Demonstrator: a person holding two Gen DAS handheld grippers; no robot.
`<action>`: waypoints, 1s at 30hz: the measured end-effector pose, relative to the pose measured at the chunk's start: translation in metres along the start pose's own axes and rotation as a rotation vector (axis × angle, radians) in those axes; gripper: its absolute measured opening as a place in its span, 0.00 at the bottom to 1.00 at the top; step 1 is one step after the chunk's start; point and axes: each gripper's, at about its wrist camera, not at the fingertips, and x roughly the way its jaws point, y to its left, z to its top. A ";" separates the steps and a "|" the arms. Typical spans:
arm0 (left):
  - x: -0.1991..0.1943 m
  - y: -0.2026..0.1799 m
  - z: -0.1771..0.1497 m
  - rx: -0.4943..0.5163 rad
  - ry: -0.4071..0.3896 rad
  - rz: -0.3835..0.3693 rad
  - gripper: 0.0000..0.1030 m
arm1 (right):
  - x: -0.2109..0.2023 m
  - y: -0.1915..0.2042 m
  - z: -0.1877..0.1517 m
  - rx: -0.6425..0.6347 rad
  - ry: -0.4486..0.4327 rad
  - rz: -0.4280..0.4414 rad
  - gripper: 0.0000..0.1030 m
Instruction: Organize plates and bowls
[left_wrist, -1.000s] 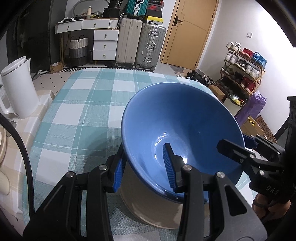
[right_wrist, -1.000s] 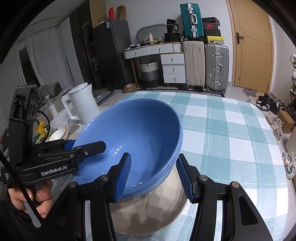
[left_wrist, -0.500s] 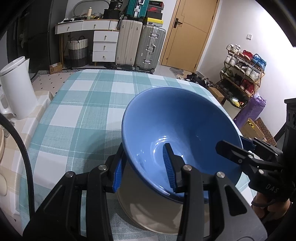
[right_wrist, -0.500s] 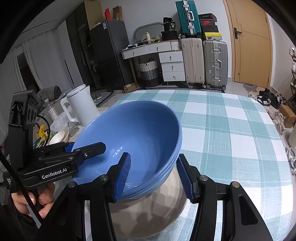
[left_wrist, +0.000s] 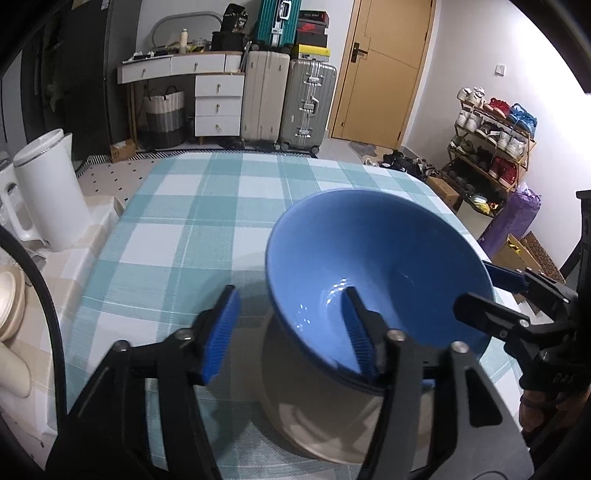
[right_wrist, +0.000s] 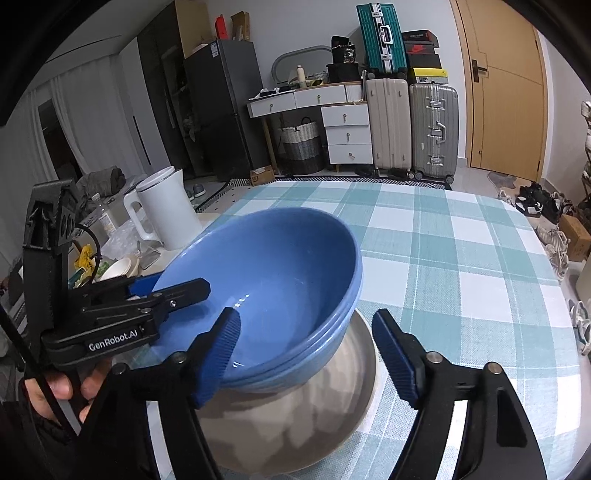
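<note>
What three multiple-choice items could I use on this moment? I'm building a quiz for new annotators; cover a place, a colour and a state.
1. Where does the blue bowl sit?
A. Nested on the stack of bowls on the checked tablecloth
B. On the floor
C. Inside the white kettle

2. What colour are the gripper pads?
A. Red
B. Blue
C. Yellow

3. How do the jaws of the right gripper stand?
A. Clamped on the rim
B. Shut beside the bowl
C. Open, with the rim between them

Answers: 1 A, it rests on other blue rims and a grey bowl. 2 B, all visible pads are blue. 3 C, a gap shows at each pad; the jaws have just been opening, as have those of the left gripper.
</note>
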 end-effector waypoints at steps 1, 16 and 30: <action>-0.002 0.002 -0.001 0.001 -0.007 0.003 0.59 | -0.001 0.000 0.000 -0.002 0.001 -0.001 0.79; -0.045 0.007 -0.018 0.067 -0.068 -0.004 0.79 | -0.047 -0.013 0.002 -0.105 -0.060 -0.001 0.99; -0.091 0.007 -0.036 0.107 -0.170 -0.036 0.99 | -0.085 -0.007 -0.028 -0.320 -0.139 0.059 0.99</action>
